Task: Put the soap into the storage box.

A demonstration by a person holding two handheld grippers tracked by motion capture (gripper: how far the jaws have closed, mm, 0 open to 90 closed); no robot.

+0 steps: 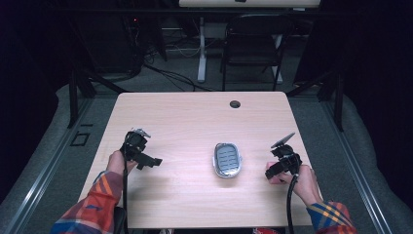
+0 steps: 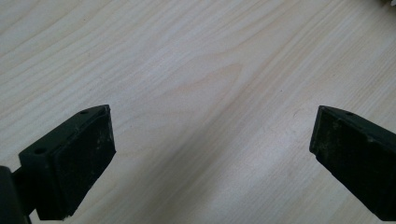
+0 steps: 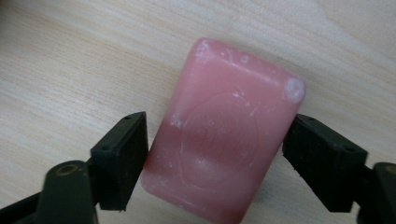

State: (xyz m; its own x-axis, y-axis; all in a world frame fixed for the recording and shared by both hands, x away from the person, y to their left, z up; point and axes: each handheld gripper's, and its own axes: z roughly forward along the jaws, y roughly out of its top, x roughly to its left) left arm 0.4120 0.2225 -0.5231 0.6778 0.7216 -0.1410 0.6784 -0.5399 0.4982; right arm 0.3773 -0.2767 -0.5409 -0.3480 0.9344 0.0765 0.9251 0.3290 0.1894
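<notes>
One pink soap (image 3: 224,133) sits between the fingers (image 3: 121,158) of our right gripper (image 1: 281,168), both pads against its long sides, so we read it as pinched. In the high view a sliver of that soap (image 1: 273,179) shows under the gripper, near the right edge of the bench (image 1: 185,122); we cannot tell whether it rests on the wood or is just lifted.

Just left of it, apart from the gripper, lies a metal soap dish (image 1: 227,160) with a slotted floor, near the middle of the bench. We judge the soap is bound for that dish.

Our left gripper (image 1: 146,158) hovers well off to the left, its fingers (image 2: 79,158) spread wide over bare wood and holding nothing.

What could go wrong, as we see it: the soap looks smooth and waxy, and the pads grip only its lower half. It could pivot or squirt out if we squeeze harder or swing fast. A tilted bar might catch the dish rim and shove the light dish, since nothing steadies it.
</notes>
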